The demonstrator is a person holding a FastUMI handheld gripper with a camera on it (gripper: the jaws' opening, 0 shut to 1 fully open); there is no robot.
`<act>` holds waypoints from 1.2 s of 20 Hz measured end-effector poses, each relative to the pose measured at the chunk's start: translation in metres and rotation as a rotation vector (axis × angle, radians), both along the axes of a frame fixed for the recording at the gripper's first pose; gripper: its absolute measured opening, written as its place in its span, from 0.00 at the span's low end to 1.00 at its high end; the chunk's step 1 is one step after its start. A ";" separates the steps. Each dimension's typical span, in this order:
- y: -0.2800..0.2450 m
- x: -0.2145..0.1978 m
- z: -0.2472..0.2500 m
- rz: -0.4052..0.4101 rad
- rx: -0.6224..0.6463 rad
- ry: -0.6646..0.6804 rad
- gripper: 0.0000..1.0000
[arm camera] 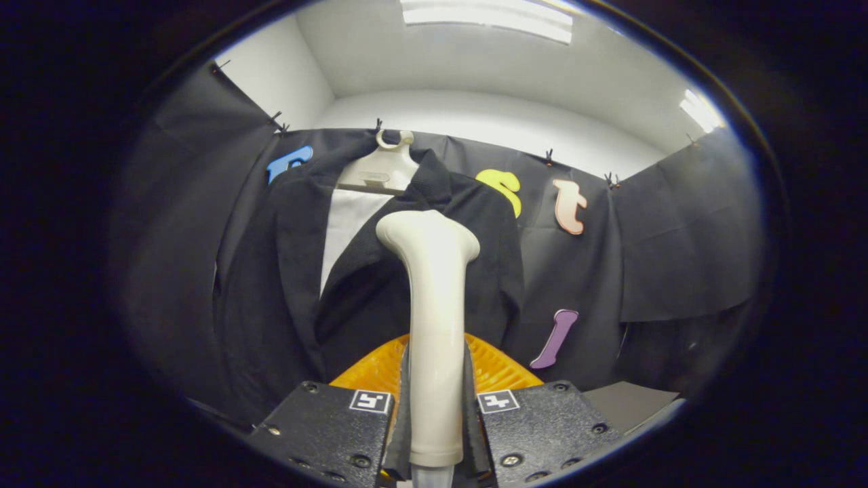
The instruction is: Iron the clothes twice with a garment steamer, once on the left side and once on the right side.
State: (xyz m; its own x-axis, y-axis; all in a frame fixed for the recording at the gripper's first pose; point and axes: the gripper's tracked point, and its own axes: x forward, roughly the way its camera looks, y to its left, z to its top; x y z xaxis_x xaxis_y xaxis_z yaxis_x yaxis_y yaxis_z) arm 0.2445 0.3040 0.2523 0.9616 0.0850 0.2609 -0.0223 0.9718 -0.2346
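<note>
Currently the tool (435,407) is clamped on the garment steamer (432,325): both fingers (400,420) press the cream handle, which runs upright between them. The steamer's flared head sits beyond the fingertips, against or just in front of the black jacket (380,285); contact cannot be confirmed. An orange ribbed part (502,369) shows just behind the handle, identity unclear. The jacket hangs on a pale hanger (383,169) against the booth wall, lapels open over a white lining or shirt (346,230).

Progress, as a judgement: the head sits high on the chest, just to the side of the opening, so this looks like the start of a pass. Nothing shows which side is already done; no steam visible. Both passes may remain.
</note>
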 end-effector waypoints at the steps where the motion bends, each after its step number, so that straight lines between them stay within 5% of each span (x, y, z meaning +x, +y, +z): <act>1: -0.002 0.000 -0.004 -0.007 -0.003 0.004 0.33; 24: -0.028 -0.036 -0.180 -0.067 -0.122 0.317 0.33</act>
State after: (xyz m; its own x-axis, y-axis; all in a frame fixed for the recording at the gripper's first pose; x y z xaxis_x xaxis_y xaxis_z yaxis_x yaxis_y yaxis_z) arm 0.2089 0.2758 0.0723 0.9977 0.0311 -0.0603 -0.0499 0.9389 -0.3407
